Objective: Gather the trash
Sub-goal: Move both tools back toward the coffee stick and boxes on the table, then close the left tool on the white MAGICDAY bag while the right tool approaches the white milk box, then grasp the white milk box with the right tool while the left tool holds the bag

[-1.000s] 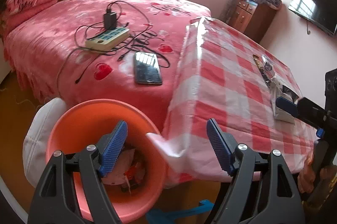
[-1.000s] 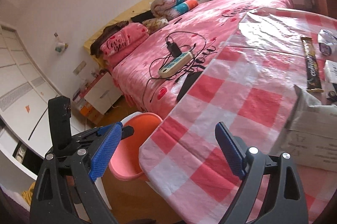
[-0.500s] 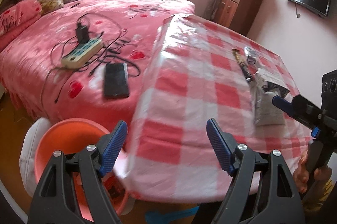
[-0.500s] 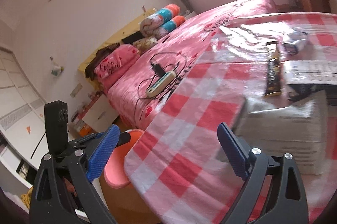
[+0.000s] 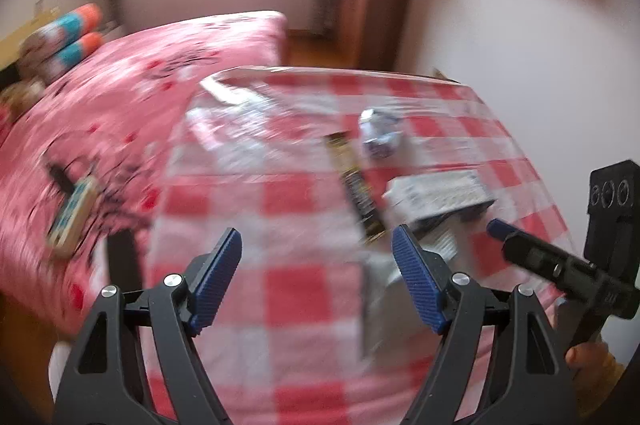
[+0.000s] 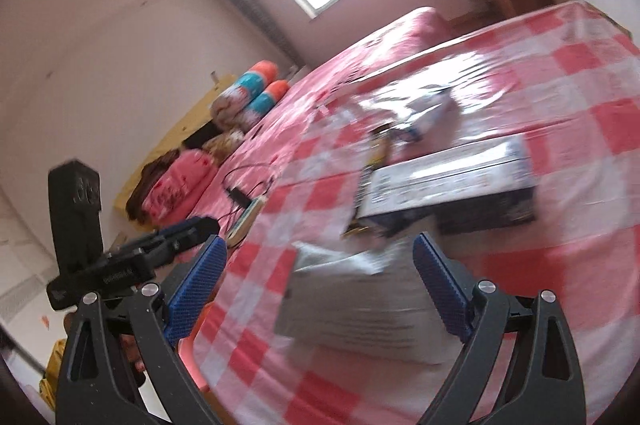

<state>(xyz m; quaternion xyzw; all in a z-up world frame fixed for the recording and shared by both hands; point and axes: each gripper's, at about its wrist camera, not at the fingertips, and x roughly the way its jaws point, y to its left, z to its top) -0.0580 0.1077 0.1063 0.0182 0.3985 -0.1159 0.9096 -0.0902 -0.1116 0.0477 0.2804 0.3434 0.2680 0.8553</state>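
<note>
While both grippers hang open and empty over the table (image 5: 280, 209), the right gripper (image 6: 316, 285) is nearer the trash: a grey carton (image 6: 360, 289) lies just ahead between its jaws, long axis across them. The left gripper (image 5: 316, 277) sees that carton (image 5: 380, 297) off to its right, the wrapper (image 5: 354, 187) beyond.

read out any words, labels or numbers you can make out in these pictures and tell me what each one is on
None can be read for certain; both views are motion-blurred.
Long dark wrapper: yellowish print, blurred.
Flat box: rows of small print on its pale top, too blurred.
Left claw: small pale lettering on its arm in the right wrist view, too small.
Crumpled white wrapper: blue marks, illegible.
Grey packet: no text discernible.
</note>
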